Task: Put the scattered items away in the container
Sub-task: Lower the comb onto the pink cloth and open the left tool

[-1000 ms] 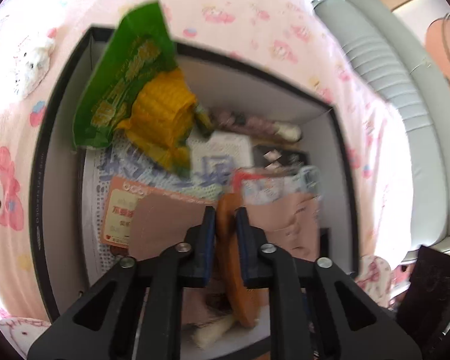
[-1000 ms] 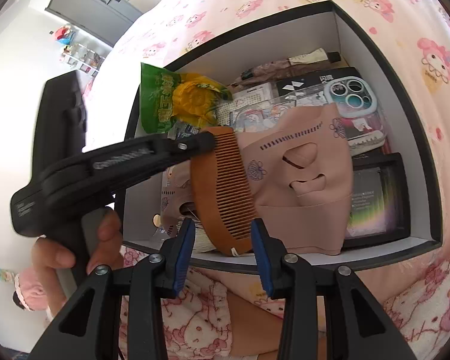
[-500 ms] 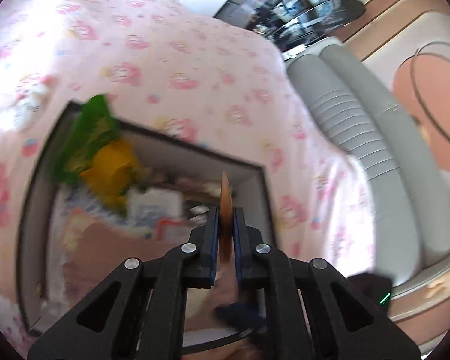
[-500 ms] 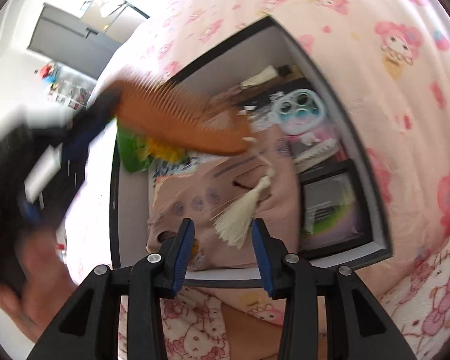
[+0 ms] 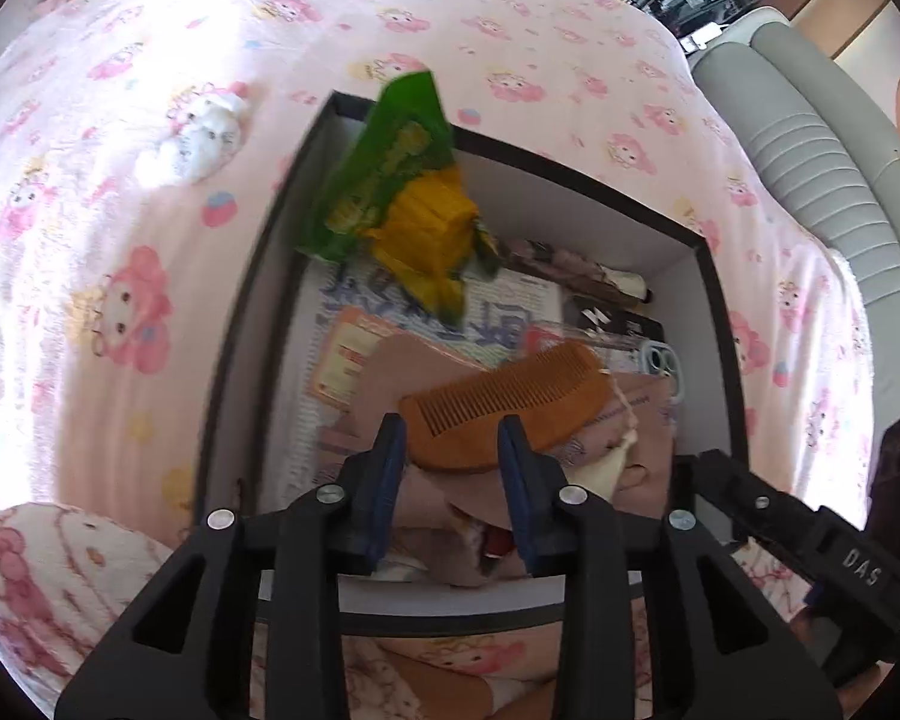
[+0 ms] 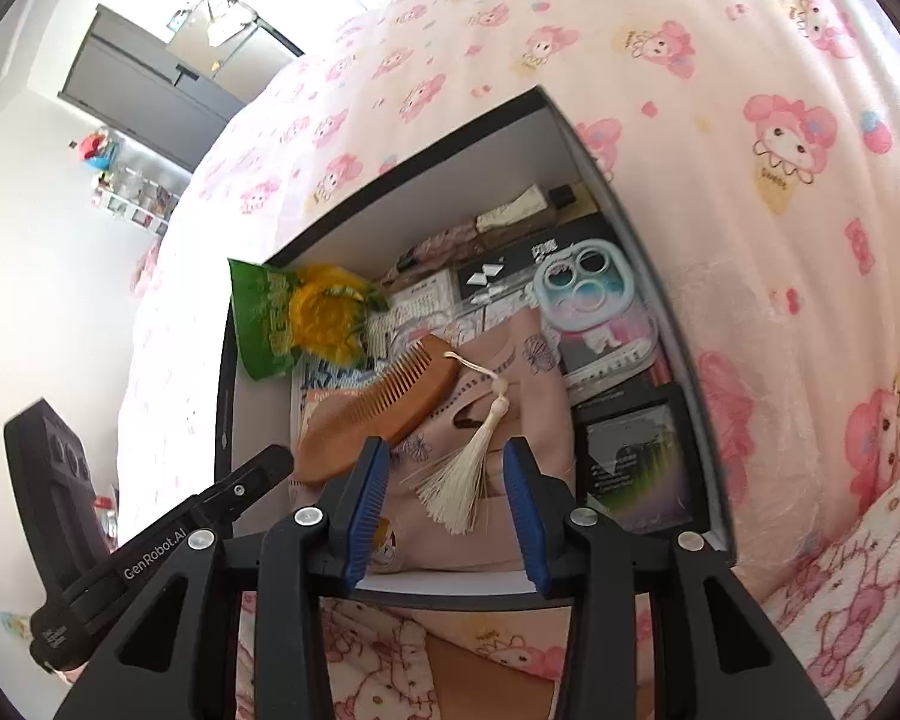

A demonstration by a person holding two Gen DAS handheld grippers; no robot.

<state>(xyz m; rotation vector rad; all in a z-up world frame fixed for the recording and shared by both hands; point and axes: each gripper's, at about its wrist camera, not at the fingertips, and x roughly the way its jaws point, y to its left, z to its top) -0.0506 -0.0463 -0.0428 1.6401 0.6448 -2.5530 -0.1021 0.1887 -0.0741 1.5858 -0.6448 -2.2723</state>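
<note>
A black box with white inner walls (image 5: 624, 192) (image 6: 450, 180) sits on a pink cartoon-print bedspread. A wooden comb (image 5: 504, 402) (image 6: 384, 408) with a cream tassel (image 6: 462, 474) lies flat in it on a tan fabric piece (image 6: 510, 360). My left gripper (image 5: 450, 450) is open and empty just above the comb's near edge. My right gripper (image 6: 444, 480) is open and empty over the tassel at the box's near side.
The box also holds a green and yellow snack bag (image 5: 402, 180) (image 6: 294, 312), a phone case (image 6: 588, 288), a black framed card (image 6: 636, 462) and printed packets. A white plush (image 5: 198, 132) lies on the bedspread left of the box. A grey ribbed cushion (image 5: 822, 156) is at right.
The left gripper, which was shut on the comb and swung it up, has opened; the comb now lies flat in the box. The right gripper stayed open.
</note>
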